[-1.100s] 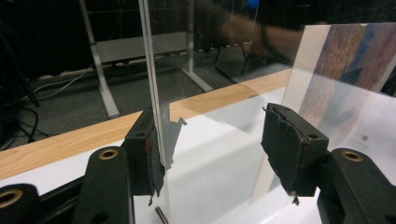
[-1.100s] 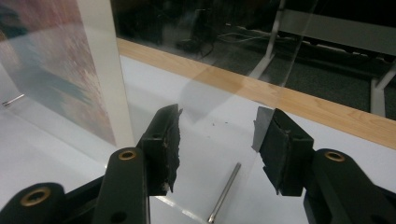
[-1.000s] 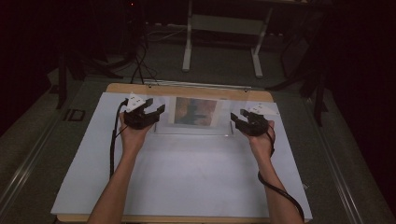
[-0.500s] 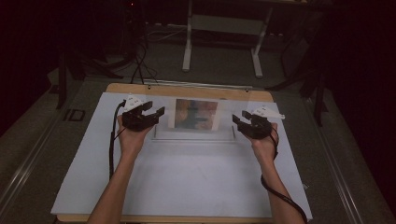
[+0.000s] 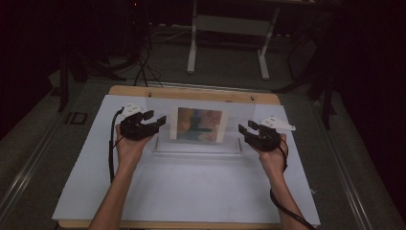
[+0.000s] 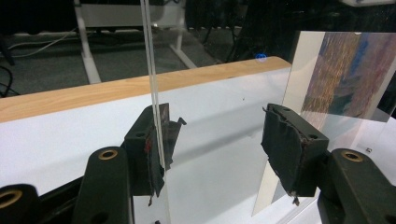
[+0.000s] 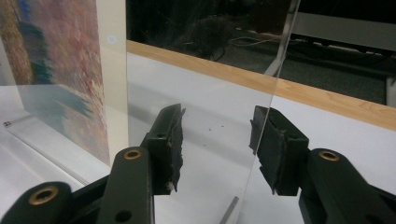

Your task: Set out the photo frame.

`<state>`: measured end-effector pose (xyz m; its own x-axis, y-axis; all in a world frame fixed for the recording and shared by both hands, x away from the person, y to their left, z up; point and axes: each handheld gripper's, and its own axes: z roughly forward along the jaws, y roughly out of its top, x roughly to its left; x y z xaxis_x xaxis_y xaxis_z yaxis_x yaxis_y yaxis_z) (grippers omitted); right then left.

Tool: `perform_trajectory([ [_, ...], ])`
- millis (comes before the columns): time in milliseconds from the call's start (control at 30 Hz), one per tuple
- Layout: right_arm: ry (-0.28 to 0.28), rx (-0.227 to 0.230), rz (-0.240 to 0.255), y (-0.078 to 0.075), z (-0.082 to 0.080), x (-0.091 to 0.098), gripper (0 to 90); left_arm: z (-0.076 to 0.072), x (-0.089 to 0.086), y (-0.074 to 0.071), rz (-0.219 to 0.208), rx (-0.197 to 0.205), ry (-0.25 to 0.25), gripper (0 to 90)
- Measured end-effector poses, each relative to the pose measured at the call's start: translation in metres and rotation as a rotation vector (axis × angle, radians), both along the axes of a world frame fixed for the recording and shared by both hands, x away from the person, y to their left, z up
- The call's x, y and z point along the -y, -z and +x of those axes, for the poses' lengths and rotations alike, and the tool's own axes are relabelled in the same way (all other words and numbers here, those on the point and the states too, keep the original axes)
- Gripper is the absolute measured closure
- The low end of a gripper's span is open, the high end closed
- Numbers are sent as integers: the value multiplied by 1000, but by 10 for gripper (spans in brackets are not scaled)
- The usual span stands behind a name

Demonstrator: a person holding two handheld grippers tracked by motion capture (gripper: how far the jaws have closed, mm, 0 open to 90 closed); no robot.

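Observation:
A clear acrylic frame (image 5: 165,136) stands upright at the middle of the white mat, with a colourful picture (image 5: 199,124) in it. My left gripper (image 5: 155,118) is at the frame's left end, jaws open. In the left gripper view the pane's edge (image 6: 152,70) runs right by the left pad (image 6: 156,154), with the picture (image 6: 345,74) farther right. My right gripper (image 5: 246,127) is at the frame's right end. Its jaws have just been closing a little and stand open around the pane's edge (image 7: 284,56), close to the right pad (image 7: 268,149). The picture (image 7: 51,70) shows at left there.
The white mat (image 5: 191,191) covers a wooden board (image 5: 191,93) with free room in front of the frame. Behind the table are a white desk's legs (image 5: 192,43), cables and a dark floor.
Both hands and the frame between them have shifted a little toward the near edge of the table. The picture now sits lower in the high view.

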<state>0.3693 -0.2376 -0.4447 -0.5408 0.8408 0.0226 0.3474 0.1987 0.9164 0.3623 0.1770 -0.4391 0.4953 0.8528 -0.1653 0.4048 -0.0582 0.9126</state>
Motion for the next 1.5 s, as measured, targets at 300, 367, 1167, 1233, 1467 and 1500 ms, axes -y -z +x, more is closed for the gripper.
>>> perform_trajectory([
  [300,-11,-11,-12,3,-16,2,546,-13,1,0,19,-13,9,416],
  [367,-11,-8,-9,3,-17,2,547,-15,2,1,19,-12,10,415],
  [1167,-32,-8,22,10,-33,10,565,-32,5,4,27,-15,10,414],
  [1233,-32,-8,23,10,-33,10,565,-32,4,5,24,-15,11,414],
  [1467,-43,-2,28,12,-34,10,571,-34,3,8,14,-4,15,413],
  [1500,-45,1,26,12,-34,11,572,-34,2,9,14,1,20,413],
])
